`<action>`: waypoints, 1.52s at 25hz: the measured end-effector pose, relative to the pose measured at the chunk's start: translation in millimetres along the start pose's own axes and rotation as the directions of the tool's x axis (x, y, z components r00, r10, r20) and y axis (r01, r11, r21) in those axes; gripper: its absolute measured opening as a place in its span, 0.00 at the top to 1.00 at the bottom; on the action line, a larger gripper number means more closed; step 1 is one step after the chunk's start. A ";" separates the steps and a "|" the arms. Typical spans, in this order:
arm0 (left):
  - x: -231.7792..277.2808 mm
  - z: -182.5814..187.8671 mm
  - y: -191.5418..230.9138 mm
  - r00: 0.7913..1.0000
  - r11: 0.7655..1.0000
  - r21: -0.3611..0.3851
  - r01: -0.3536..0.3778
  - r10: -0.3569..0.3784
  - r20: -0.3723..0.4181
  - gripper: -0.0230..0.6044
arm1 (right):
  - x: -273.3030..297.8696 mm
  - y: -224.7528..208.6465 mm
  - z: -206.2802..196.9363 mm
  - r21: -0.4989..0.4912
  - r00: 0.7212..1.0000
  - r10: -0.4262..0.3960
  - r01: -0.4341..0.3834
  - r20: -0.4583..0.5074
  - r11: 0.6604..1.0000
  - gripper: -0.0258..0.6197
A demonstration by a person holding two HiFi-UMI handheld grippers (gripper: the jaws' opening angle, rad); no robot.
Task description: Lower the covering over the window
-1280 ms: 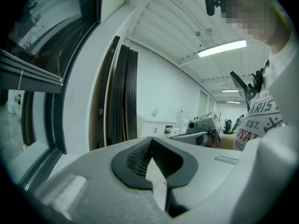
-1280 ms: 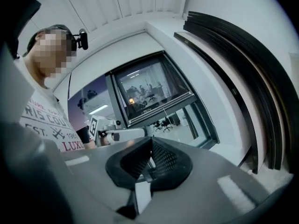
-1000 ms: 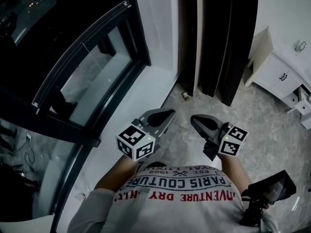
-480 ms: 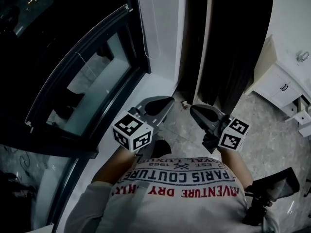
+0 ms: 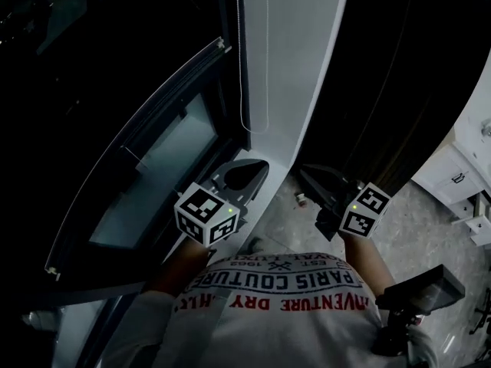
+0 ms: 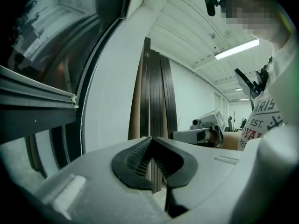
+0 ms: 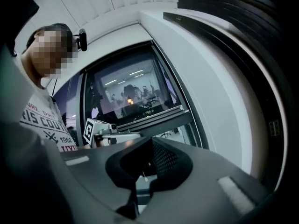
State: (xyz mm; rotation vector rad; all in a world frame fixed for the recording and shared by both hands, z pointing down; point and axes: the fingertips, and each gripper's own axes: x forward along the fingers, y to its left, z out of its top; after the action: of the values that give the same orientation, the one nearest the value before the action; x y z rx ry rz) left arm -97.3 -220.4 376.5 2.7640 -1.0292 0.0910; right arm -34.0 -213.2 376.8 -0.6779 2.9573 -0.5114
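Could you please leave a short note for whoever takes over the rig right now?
Left gripper: shut, empty, held out toward the window frame.
Right gripper: shut, empty, beside it.
Window: glass bare. A thin cord hangs in a loop on the white wall strip beside the frame; dark curtains are at the right.
Done: nothing visible, no covering is down.
Left: probably open a gripper, take the cord and pull the covering down.

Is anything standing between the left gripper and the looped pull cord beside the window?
Nothing visible does. In the head view the left gripper, shut and empty, sits under the loop of the pull cord; only bare white wall shows between.
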 end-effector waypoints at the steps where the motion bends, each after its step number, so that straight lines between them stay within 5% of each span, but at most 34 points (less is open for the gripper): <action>1: 3.9 1.8 16.5 1.000 1.000 0.000 -0.009 0.009 -0.001 0.96 | 13.4 -10.9 3.3 -0.004 1.000 0.004 -0.004 -0.002 1.000 0.97; 8: 21.0 15.1 99.5 0.999 0.999 -0.003 -0.046 0.046 0.014 0.96 | 85.5 -63.3 18.3 -0.029 1.000 0.015 -0.016 -0.016 0.999 0.97; 19: 37.8 32.8 159.9 0.998 0.999 0.010 -0.048 0.048 0.031 0.96 | 161.7 -110.4 51.3 -0.129 1.000 -0.004 0.006 0.013 0.992 0.94; 28: 39.4 42.5 168.1 0.999 0.999 0.030 -0.028 0.028 0.018 0.96 | 216.7 -160.7 80.4 -0.209 0.989 -0.126 0.139 0.072 0.968 0.82; 38: 34.5 33.2 178.7 0.999 0.998 0.048 -0.042 0.043 -0.012 0.96 | 259.2 -209.7 100.5 -0.240 0.941 -0.305 0.332 0.146 0.912 0.74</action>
State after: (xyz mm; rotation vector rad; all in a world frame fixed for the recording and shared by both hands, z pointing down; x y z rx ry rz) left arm -188.1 -381.6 376.1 2.7809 -1.0964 0.1419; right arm -167.5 -534.1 354.8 -1.1887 2.8503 -0.0905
